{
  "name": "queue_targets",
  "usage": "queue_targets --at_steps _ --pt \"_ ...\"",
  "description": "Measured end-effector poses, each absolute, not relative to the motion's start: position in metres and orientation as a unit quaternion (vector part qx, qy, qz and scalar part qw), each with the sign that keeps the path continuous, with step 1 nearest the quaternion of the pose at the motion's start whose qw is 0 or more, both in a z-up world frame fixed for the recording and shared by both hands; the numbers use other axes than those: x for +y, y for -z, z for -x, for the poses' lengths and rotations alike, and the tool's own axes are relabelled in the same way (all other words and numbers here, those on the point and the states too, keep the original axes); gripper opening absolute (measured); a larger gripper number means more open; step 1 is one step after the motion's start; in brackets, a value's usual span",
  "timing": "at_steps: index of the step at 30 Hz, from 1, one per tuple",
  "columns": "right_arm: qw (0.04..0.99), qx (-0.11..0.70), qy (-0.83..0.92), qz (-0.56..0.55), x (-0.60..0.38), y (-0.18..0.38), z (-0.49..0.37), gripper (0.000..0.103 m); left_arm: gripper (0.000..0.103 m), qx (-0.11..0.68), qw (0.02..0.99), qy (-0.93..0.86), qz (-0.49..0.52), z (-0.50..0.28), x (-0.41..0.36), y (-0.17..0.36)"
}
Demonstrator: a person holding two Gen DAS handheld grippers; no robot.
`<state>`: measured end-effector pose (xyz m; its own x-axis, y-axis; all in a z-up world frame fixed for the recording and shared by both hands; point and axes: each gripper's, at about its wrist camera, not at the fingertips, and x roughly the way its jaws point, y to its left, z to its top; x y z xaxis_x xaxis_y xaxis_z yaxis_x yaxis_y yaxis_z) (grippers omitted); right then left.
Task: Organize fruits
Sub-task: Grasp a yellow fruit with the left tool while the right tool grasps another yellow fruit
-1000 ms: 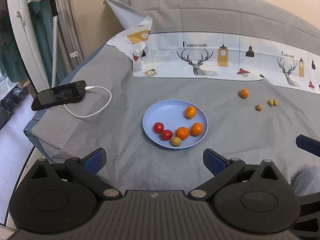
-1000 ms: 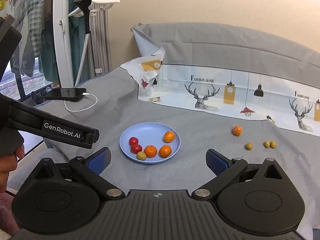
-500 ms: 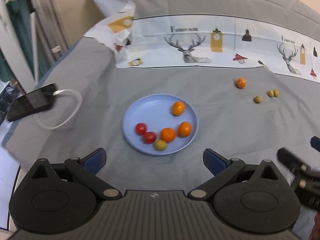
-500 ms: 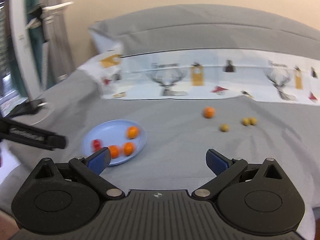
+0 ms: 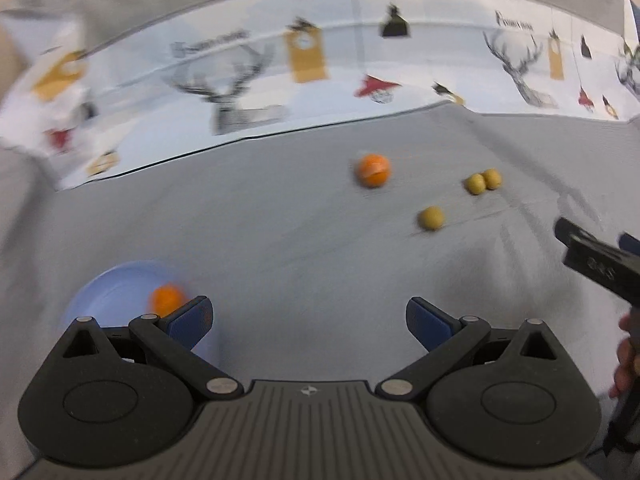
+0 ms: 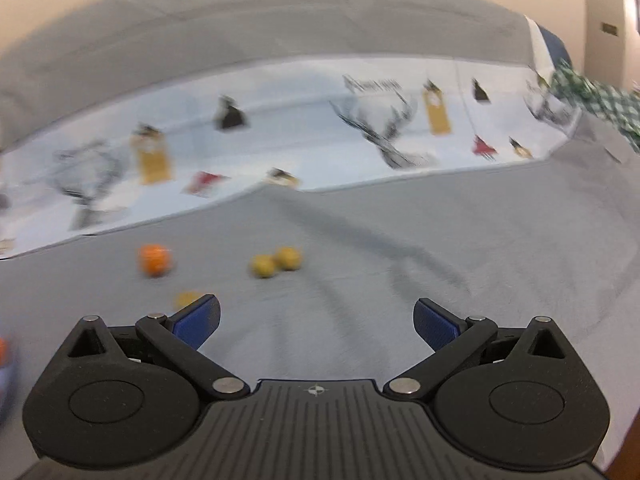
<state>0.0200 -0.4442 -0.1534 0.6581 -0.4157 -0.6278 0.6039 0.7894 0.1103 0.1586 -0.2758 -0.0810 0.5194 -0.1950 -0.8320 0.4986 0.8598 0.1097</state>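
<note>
both tongs, left (image 5: 308, 314) and right (image 6: 316, 316), gape empty over a grey bed (image 6: 440, 240), aimed at stray fruit: an orange (image 5: 373, 170) and three yellow ones (image 5: 430, 218) lying far right of the plate (image 5: 108, 292) (apparently their destination).

A: Both views are pretty smeared. The blue plate (image 5: 104, 292) is a soft blob, with the left gripper's (image 5: 308, 320) finger covering its near side, so only one orange fruit (image 5: 166, 299) shows on it.

B: Yeah, and in the right wrist view one small yellow fruit (image 6: 186, 298) is half tucked behind the right gripper's (image 6: 316, 322) left finger, so its shape is unreadable. There's an orange speck (image 6: 2, 347) cut off at the left edge too.

A: The lettering on the printed cloth (image 6: 320, 128) is too blurred to read.
</note>
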Motion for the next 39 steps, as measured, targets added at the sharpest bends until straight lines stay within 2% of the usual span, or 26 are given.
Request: queue_targets --at_steps 10,15,22,23,24,25,26,27,33,39 --pt "0.877 0.359 0.255 -0.194 -0.528 0.248 -0.121 0.102 0.103 0.446 0.819 0.270 -0.239 -0.222 -0.388 0.168" --pt "0.903 0.344 0.242 -0.087 -0.518 0.258 -0.155 0.102 0.103 0.451 0.809 0.283 -0.251 -0.239 -0.412 0.194" --pt "0.909 0.334 0.235 -0.086 -0.523 0.258 -0.164 0.100 0.101 0.452 0.810 0.294 -0.230 -0.244 -0.416 0.195" --pt "0.910 0.333 0.232 -0.085 -0.522 0.258 -0.165 0.097 0.088 0.445 0.811 0.301 -0.231 -0.240 -0.414 0.193" --pt "0.912 0.332 0.226 -0.084 -0.519 0.257 -0.163 0.085 0.064 0.437 0.812 0.312 -0.230 -0.235 -0.412 0.190" --pt "0.916 0.329 0.216 -0.084 -0.517 0.255 -0.163 0.062 0.050 0.431 0.810 0.322 -0.233 -0.230 -0.412 0.187" --pt "0.922 0.325 0.196 -0.082 -0.513 0.253 -0.163 0.047 0.028 0.420 0.811 0.329 -0.242 -0.223 -0.413 0.184" --pt "0.925 0.324 0.182 -0.079 -0.510 0.252 -0.164 0.027 0.027 0.411 0.812 0.331 -0.250 -0.218 -0.414 0.182" --pt "0.922 0.316 0.201 -0.097 -0.514 0.251 -0.162 0.027 0.027 0.407 0.812 0.328 -0.258 -0.210 -0.413 0.176" --pt "0.907 0.291 0.274 -0.133 -0.535 0.250 -0.147 0.027 0.028 0.444 0.820 0.284 -0.223 -0.201 -0.361 0.143"
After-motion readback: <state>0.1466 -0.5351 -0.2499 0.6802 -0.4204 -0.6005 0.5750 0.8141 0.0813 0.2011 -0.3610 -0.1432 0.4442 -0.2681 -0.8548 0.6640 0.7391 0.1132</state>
